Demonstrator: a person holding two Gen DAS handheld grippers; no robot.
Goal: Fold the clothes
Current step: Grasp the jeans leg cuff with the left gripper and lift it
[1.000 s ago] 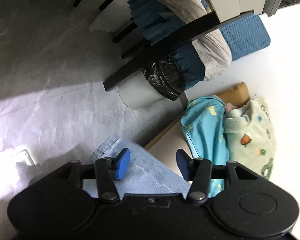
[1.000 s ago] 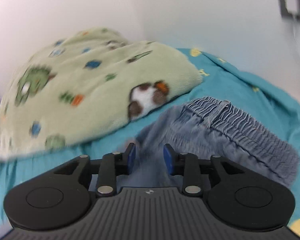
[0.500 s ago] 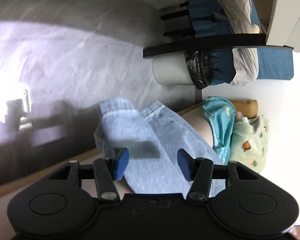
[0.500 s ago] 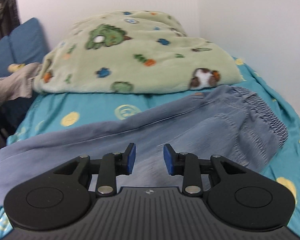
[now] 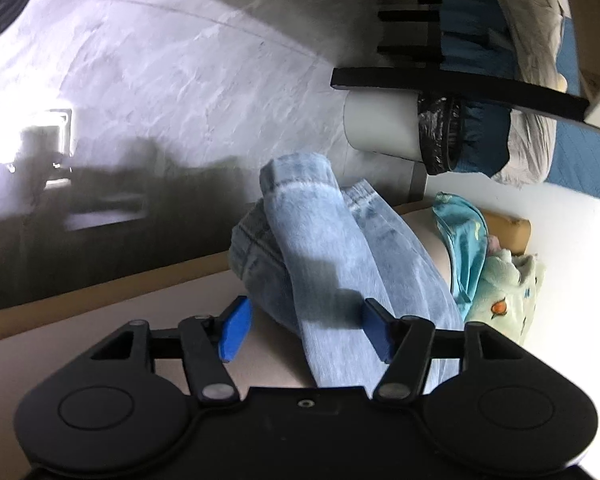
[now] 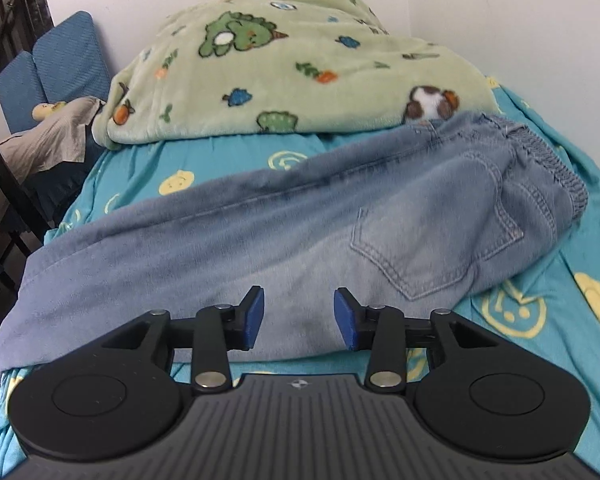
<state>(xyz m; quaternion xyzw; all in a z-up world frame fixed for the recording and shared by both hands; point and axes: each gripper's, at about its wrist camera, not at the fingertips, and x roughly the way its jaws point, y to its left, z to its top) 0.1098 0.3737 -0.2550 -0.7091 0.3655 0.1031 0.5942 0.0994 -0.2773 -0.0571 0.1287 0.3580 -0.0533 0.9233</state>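
Observation:
A pair of light blue jeans [image 6: 300, 216] lies stretched across the bed on a teal smiley-print sheet [image 6: 540, 300], waistband at the right, back pocket up. My right gripper [image 6: 299, 318] is open and empty, just in front of the jeans' near edge. In the left wrist view the jeans' legs [image 5: 340, 248] hang over the bed's side, cuffs toward the floor. My left gripper [image 5: 306, 332] is open and empty, hovering over the leg fabric.
A green cartoon-print blanket [image 6: 300, 64] is piled at the head of the bed against the wall. A black-framed chair draped with clothes [image 5: 500, 40] and a bin with a black bag [image 5: 420, 132] stand beside the bed. Grey floor [image 5: 180, 80] lies below.
Both grippers have pulled back from the jeans. The right view now shows the whole pair laid out; the left view has swung to show the legs hanging over the bed edge.

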